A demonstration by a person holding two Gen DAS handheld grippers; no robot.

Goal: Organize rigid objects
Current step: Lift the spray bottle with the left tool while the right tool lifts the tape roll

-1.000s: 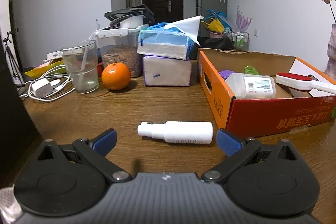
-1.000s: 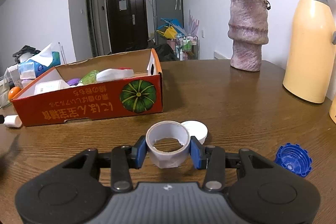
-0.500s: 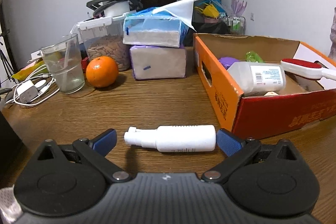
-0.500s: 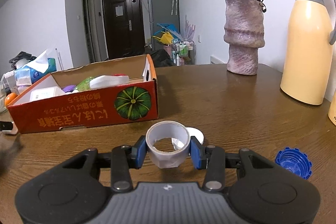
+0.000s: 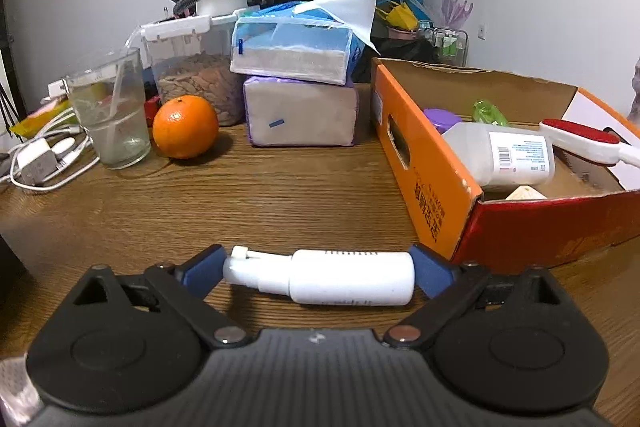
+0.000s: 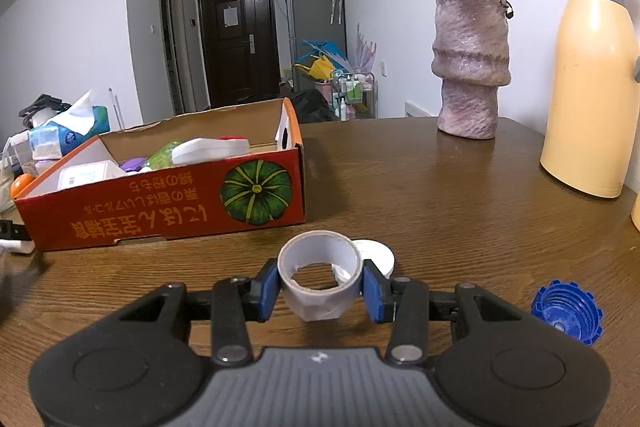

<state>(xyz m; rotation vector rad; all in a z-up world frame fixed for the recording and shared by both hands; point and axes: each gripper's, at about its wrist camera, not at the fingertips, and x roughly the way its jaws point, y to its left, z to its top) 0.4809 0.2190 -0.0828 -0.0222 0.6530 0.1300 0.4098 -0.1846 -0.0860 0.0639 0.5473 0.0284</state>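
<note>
A white spray bottle [image 5: 352, 277] lies crosswise on the wooden table between the blue pads of my left gripper [image 5: 318, 267]. Its jaws are closing, and the pads meet the nozzle tip and the bottle's base. Just right of it stands the orange cardboard box [image 5: 436, 187], holding a white labelled bottle [image 5: 504, 157], a red-and-white brush [image 5: 584, 143] and other small items. My right gripper [image 6: 320, 287] is shut on a white tape roll [image 6: 318, 275], in front of the box [image 6: 160, 211]. A white lid [image 6: 378, 255] lies just behind the roll.
An orange [image 5: 185, 127], a glass of water [image 5: 110, 111], a jar of nuts [image 5: 192, 75], stacked tissue packs [image 5: 296, 83] and charger cables [image 5: 36, 163] crowd the far left. A blue cap [image 6: 566, 311], a vase [image 6: 470, 67] and a yellow thermos [image 6: 592, 87] stand on the right.
My left gripper came forward and lower until the spray bottle lay between its pads, then the pads drew in onto the bottle's ends. The right gripper and tape roll stayed put.
</note>
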